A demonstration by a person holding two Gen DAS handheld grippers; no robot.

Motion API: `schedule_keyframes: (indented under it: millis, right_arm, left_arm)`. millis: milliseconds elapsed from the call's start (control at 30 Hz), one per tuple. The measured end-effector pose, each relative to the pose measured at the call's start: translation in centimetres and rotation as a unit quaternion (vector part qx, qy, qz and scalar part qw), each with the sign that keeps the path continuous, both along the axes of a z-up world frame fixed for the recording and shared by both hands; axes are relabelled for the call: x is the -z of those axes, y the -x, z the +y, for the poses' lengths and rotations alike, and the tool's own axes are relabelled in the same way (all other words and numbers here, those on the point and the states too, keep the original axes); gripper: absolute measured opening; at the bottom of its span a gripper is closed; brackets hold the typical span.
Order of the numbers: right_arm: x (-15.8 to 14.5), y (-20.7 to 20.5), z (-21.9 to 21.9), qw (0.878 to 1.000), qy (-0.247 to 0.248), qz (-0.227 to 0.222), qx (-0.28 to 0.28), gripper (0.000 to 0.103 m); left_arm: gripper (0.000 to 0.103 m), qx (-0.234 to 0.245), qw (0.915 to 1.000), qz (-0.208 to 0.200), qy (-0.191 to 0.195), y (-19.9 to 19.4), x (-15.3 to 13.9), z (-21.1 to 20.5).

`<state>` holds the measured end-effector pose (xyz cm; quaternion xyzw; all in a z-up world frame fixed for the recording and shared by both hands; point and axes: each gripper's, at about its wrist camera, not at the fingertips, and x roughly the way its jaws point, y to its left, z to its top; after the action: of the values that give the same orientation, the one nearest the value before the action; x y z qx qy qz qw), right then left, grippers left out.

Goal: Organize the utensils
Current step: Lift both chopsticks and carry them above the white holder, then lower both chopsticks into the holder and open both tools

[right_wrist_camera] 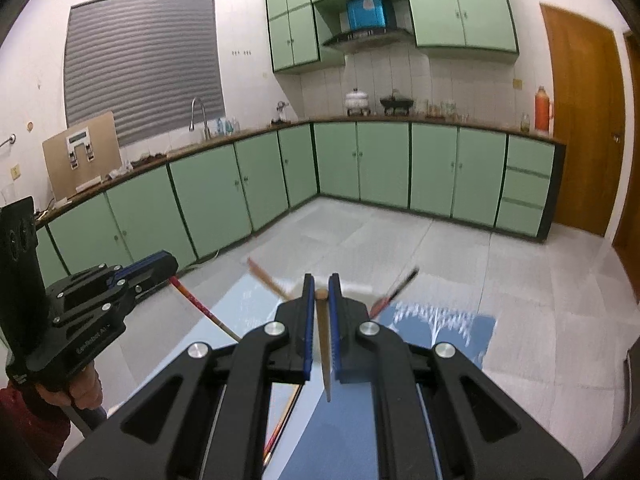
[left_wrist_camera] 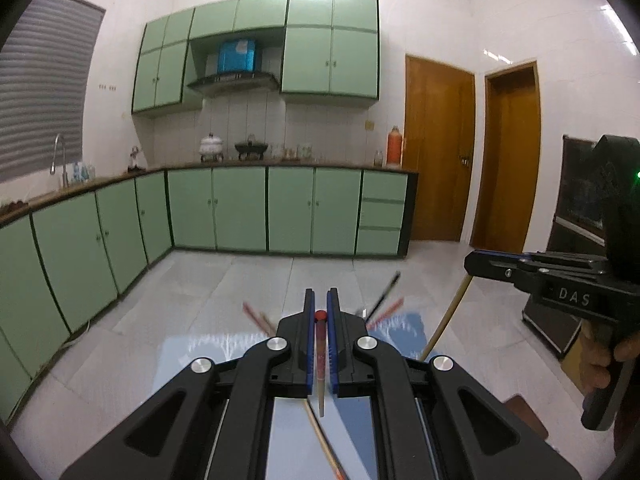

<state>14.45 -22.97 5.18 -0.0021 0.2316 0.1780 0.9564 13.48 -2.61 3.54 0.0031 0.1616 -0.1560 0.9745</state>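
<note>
Aloft, left gripper (left_wrist_camera: 320, 316) pinching red-tipped chopstick (left_wrist_camera: 321, 354)

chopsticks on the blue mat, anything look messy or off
Yes. Several loose chopsticks stick out at crossed angles instead of lying together. The left gripper holds a red-tipped chopstick; the right gripper holds a plain wooden one, a mismatched pair.

The cabinets (left_wrist_camera: 240, 208) are light green with dark edges, the doors (left_wrist_camera: 438, 152) are brown, the blinds (right_wrist_camera: 144, 68) are grey with stripes, the thermos (right_wrist_camera: 543, 110) is orange, and the left gripper (left_wrist_camera: 320, 312) is black with blue pads (left_wrist_camera: 309, 344).
</note>
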Motion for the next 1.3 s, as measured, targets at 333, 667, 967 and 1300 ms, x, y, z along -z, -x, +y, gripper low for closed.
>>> schedule_keyframes:
  millis: [333, 667, 967, 1300]
  right_arm:
    - [-4.3, -5.5, -0.9, 0.999, -0.014, -0.049, 0.016, 0.006]
    - [-2.3, -13.1, -1.2, 0.999, -0.031, -0.032, 0.028, 0.006]
    - [2.5, -15.5, -0.2, 0.999, -0.023, 0.01, 0.026, 0.006]
    - [3.3, -14.5, -0.4, 0.999, -0.023, 0.011, 0.037, 0.023]
  left_arm:
    - [0.006, -0.017, 0.998, -0.06, 0.012, -4.8, -4.5, -0.9]
    - [0.006, -0.028, 0.9989, -0.038, -0.002, -10.7, -2.2, -2.0]
    - [0.006, -0.032, 0.9994, 0.0, -0.011, -13.6, 1.6, -2.3]
    - [0.019, -0.057, 0.9979, 0.03, 0.002, -14.8, 2.5, -0.6]
